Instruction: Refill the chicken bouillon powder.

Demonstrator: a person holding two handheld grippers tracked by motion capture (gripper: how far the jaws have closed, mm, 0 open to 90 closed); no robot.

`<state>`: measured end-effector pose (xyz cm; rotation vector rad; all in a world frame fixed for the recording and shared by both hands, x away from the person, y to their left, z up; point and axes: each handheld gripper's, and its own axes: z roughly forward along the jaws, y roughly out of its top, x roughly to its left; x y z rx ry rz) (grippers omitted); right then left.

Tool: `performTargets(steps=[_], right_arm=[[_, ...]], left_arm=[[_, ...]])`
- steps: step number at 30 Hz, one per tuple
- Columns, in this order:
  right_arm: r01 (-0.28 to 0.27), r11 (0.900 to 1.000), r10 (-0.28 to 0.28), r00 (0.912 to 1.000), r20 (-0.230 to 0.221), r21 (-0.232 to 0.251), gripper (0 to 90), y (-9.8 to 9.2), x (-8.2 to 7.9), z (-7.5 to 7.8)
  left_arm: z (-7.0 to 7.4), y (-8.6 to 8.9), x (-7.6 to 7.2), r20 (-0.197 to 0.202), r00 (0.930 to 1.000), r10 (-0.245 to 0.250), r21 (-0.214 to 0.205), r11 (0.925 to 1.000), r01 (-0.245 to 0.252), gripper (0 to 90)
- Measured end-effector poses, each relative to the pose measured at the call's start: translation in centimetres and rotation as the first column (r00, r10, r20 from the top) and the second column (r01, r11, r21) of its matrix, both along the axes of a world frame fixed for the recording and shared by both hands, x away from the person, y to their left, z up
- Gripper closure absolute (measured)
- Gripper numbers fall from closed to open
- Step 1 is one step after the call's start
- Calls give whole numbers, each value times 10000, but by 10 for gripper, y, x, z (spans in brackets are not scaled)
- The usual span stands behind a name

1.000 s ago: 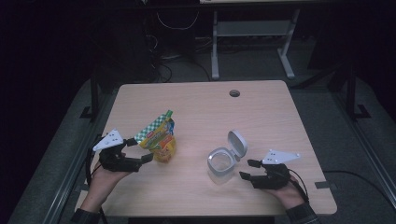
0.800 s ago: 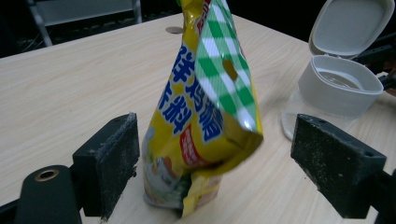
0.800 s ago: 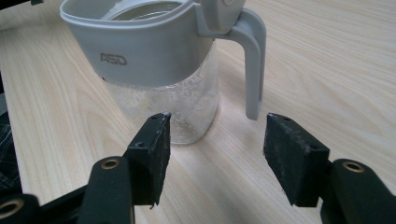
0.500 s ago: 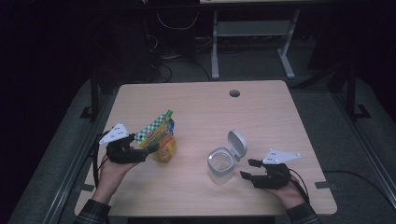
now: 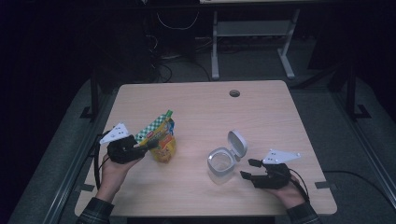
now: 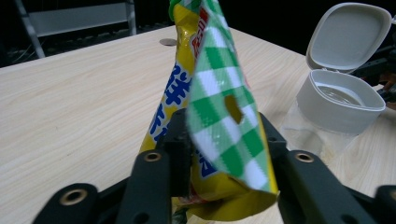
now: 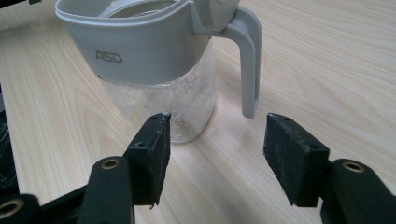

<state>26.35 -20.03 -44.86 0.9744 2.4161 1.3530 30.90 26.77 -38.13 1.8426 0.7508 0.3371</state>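
A yellow snack bag (image 5: 161, 137) with a green-checked top stands upright on the left of the wooden table (image 5: 261, 116). My left gripper (image 5: 148, 145) has just been closing on it. In the left gripper view the bag (image 6: 215, 107) sits between the two pads, which press on its lower sides. A clear jar (image 5: 220, 163) with a grey collar, handle and flipped-open lid stands right of centre. My right gripper (image 5: 247, 169) rests just to its right, open. In the right gripper view the jar (image 7: 154, 60) and its handle stand just beyond the spread pads (image 7: 154, 158), with nothing between them.
A round cable hole (image 5: 234, 93) lies near the table's far edge. Beyond the table are a metal frame (image 5: 252, 32) and cables on the dark floor. The jar (image 6: 338, 100) also shows at the right of the left gripper view.
My left gripper moved right up to the snack bag and its jaws closed around the bag's lower part. The right gripper and the jar kept still.
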Motion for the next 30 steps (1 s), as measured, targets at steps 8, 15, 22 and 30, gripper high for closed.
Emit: performTargets(steps=[8, 15, 22, 30], right_arm=[[13, 10000, -13, 10000, 33, -9, 405, -1, 1, 0], [37, 10000, -37, 10000, 37, -15, 403, -1, 1, 0], [116, 9999, -116, 9999, 4, 52, 400, -2, 0, 1], [342, 9993, -342, 9994, -17, 154, 394, -4, -2, 1]], left_arm=[[1, 7, 2, 87, 9999, 94, -80, 9999, -93, 863], [3, 9, 7, 31, 9999, -106, -13, 9999, 106, 892], [7, 10, 16, -75, 9990, -432, -34, 9991, 432, 900], [21, 14, 29, -108, 9954, -954, 135, 9953, 955, 900]])
